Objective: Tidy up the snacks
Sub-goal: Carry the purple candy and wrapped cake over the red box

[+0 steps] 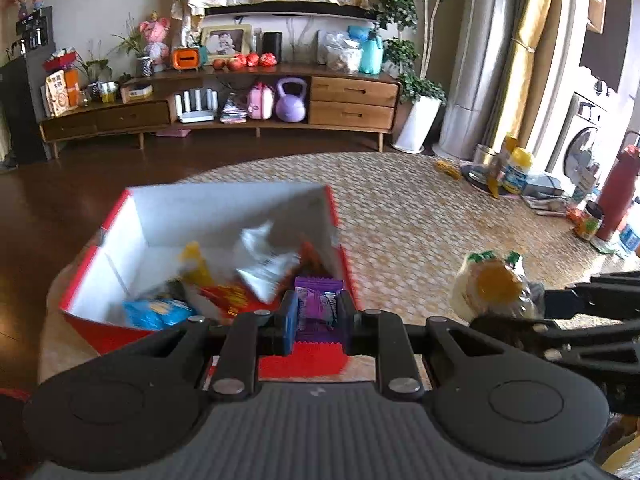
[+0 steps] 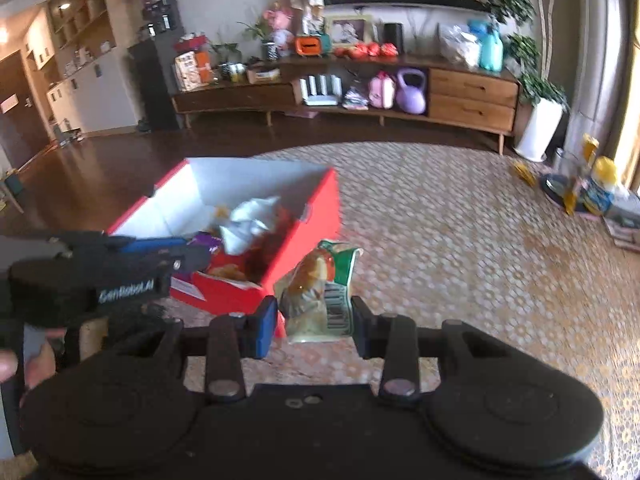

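Observation:
A red box [image 1: 120, 216] with a white inside sits on the rug and holds several snack packets. My left gripper [image 1: 318, 312] is shut on a purple snack packet [image 1: 318, 304] at the box's near right corner. It also shows in the right wrist view [image 2: 192, 248], over the box [image 2: 316, 216]. My right gripper [image 2: 314, 320] is shut on a clear bag of bread with green print [image 2: 320, 292], held just right of the box. That bag also shows in the left wrist view [image 1: 492, 288].
A woven rug [image 2: 460, 248] covers the floor around the box. Bottles and jars [image 1: 516, 168] stand at the rug's right edge, with a red flask [image 1: 618, 192]. A long wooden TV cabinet [image 1: 352, 100] runs along the far wall, beside a white plant pot [image 1: 418, 124].

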### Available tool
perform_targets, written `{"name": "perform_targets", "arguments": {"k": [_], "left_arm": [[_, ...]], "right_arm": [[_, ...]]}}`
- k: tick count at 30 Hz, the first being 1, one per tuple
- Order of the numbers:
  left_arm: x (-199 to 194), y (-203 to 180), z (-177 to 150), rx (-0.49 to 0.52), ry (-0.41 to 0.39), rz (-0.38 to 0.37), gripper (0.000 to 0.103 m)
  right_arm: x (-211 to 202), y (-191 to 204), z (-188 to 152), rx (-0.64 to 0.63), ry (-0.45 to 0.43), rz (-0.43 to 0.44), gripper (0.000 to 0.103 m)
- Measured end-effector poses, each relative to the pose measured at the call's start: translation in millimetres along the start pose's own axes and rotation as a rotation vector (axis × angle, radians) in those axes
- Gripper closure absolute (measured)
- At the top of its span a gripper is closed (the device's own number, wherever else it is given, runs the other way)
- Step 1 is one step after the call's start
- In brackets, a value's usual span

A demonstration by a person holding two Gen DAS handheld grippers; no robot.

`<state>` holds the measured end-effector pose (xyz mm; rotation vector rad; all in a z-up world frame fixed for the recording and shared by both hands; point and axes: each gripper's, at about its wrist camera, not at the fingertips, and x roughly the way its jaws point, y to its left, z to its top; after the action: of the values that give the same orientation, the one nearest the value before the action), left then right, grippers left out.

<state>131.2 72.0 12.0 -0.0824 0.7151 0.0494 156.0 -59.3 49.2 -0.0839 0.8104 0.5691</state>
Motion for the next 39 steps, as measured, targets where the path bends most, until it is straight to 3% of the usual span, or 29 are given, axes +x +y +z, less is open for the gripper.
{"name": "perform_targets", "arguments": {"k": [15,30,39], "left_arm": [[12.2,104.5,40.6,-0.038,0.013,0.077,0.083],[90.8,145.4,39.6,-0.023,0.122,0.143,0.082],[133.8,153.1,29.4,-0.042,0.223,0.113,0.082]], "right_arm": [[58.1,64.4,38.5,-0.074,0.011,0.027,0.066],[133.6,102.7,69.0,-0.156,0.071,0.034,0.066],[170.2,121.5,69.8,-0.218,0.119,0.061,0.066]]}}
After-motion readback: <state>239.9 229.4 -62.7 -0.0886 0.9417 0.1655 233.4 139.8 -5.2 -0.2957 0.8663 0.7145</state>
